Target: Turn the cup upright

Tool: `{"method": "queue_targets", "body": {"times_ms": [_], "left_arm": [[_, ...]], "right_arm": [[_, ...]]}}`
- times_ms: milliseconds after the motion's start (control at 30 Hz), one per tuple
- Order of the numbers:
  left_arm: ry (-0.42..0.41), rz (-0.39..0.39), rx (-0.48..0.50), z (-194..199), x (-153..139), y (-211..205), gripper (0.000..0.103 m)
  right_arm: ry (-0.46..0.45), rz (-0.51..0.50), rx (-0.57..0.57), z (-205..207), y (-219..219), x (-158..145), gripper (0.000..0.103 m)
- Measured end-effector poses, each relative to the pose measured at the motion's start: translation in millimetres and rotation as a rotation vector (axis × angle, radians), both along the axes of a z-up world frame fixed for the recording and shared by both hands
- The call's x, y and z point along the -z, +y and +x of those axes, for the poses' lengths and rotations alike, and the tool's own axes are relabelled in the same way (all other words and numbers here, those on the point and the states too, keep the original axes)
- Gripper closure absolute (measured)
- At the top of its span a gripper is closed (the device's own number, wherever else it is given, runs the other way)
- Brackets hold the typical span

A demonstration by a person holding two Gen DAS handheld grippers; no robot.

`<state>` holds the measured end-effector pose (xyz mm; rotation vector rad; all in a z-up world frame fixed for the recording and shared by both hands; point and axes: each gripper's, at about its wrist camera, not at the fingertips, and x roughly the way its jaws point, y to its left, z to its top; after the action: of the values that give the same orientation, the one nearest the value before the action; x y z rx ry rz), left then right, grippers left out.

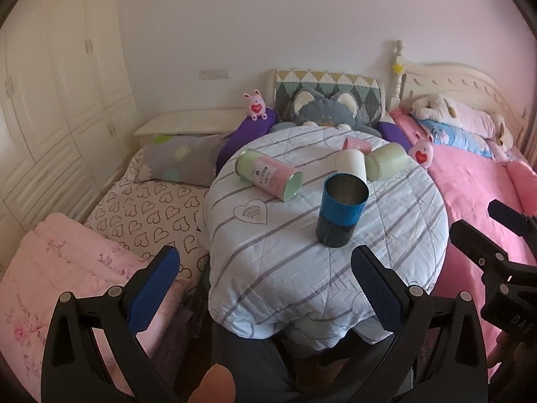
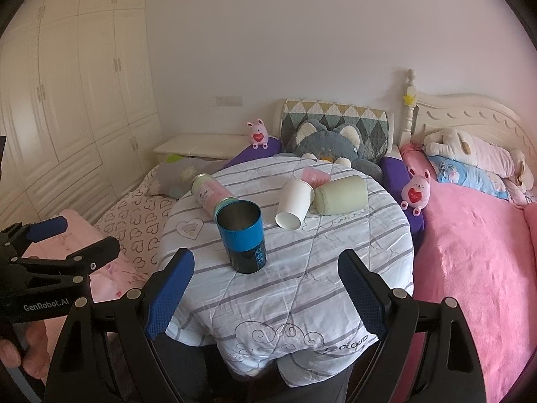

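Note:
A blue and black metal cup (image 1: 340, 210) stands upright, mouth up, on the round striped-cloth table (image 1: 386, 235); it also shows in the right wrist view (image 2: 243, 235). Behind it lie on their sides a pink and green tin (image 1: 268, 174) (image 2: 211, 194), a white paper cup (image 1: 350, 164) (image 2: 293, 203), a pale green cup (image 1: 386, 161) (image 2: 340, 194) and a small pink cup (image 1: 357, 144) (image 2: 315, 176). My left gripper (image 1: 265, 278) is open and empty, short of the table's near edge. My right gripper (image 2: 265, 288) is open and empty, just in front of the blue cup.
A bed with a pink cover (image 2: 470, 252) lies right of the table. A heart-print bed (image 1: 147, 211) with a folded pink quilt (image 1: 50, 285) lies left. Plush toys and pillows (image 1: 322, 107) sit behind the table. A white wardrobe (image 1: 50, 84) fills the left wall.

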<state>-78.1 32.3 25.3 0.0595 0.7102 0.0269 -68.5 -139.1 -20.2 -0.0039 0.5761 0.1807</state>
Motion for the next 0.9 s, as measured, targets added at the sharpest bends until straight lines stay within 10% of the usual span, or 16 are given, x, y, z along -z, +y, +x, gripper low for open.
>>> {"method": "queue_targets", "body": {"times_ms": [900], "left_arm": [[0.022,-0.023,0.037,3.5,4.3,0.4,0.0]], "right_arm": [[0.023,0.012,0.004,1.3,-3.6,4.2,0.014]]}}
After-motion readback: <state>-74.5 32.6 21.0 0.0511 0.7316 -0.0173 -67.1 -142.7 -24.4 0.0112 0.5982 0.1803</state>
